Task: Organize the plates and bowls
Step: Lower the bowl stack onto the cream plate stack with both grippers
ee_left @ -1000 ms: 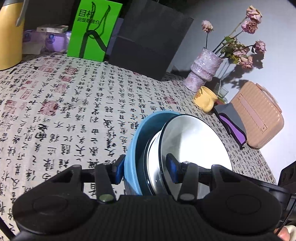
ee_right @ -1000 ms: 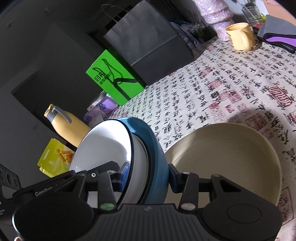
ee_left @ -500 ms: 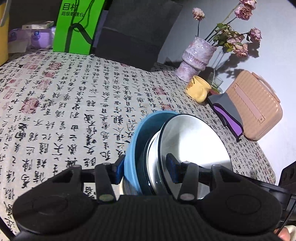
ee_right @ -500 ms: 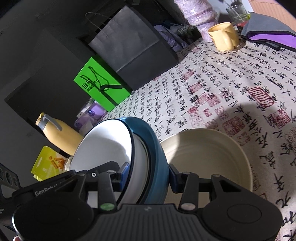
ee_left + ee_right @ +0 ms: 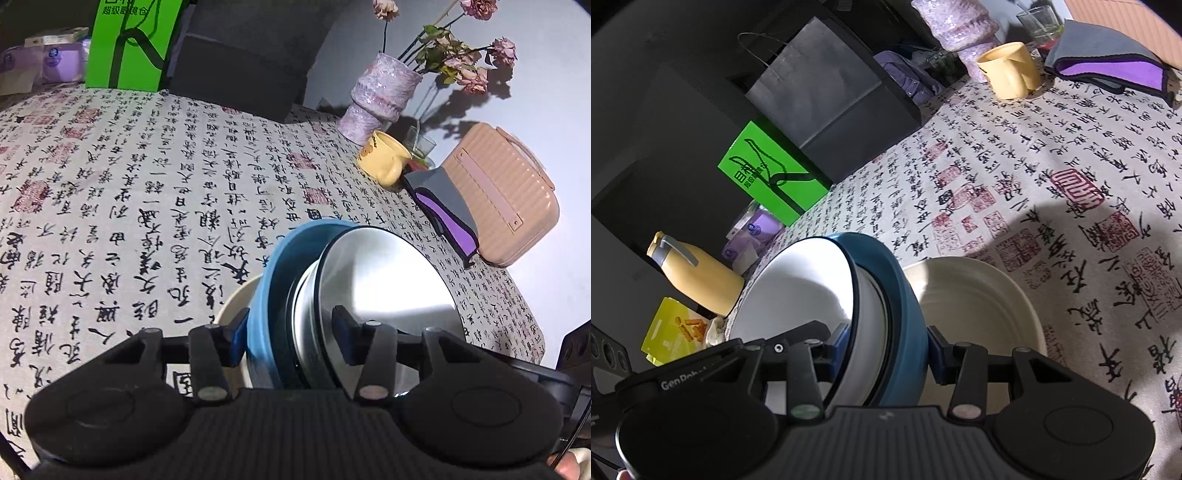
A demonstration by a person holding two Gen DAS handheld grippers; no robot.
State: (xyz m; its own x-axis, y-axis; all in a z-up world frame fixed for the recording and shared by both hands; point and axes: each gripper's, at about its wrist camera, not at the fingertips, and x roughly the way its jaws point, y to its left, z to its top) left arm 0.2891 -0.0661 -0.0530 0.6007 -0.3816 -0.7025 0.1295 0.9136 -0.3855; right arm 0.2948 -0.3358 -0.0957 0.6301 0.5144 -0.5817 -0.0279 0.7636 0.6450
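Over calligraphy-printed tablecloth point(image 5: 1015, 173): nested stack of blue bowl point(image 5: 897, 314) and white black-rimmed enamel bowl point(image 5: 798, 288), stiff, glossy, chip-prone, pinched on opposite rims by left gripper point(image 5: 288, 334) and right gripper point(image 5: 888, 347), half-closed, cream bowl point(image 5: 975, 306) at four o'clock beneath.

A blue bowl point(image 5: 280, 266) with a white black-rimmed bowl point(image 5: 798, 291) nested inside is held on edge, tilted above the worktop. Just beside and below it, a cream bowl point(image 5: 979, 295) sits upright on the calligraphy-printed cloth.
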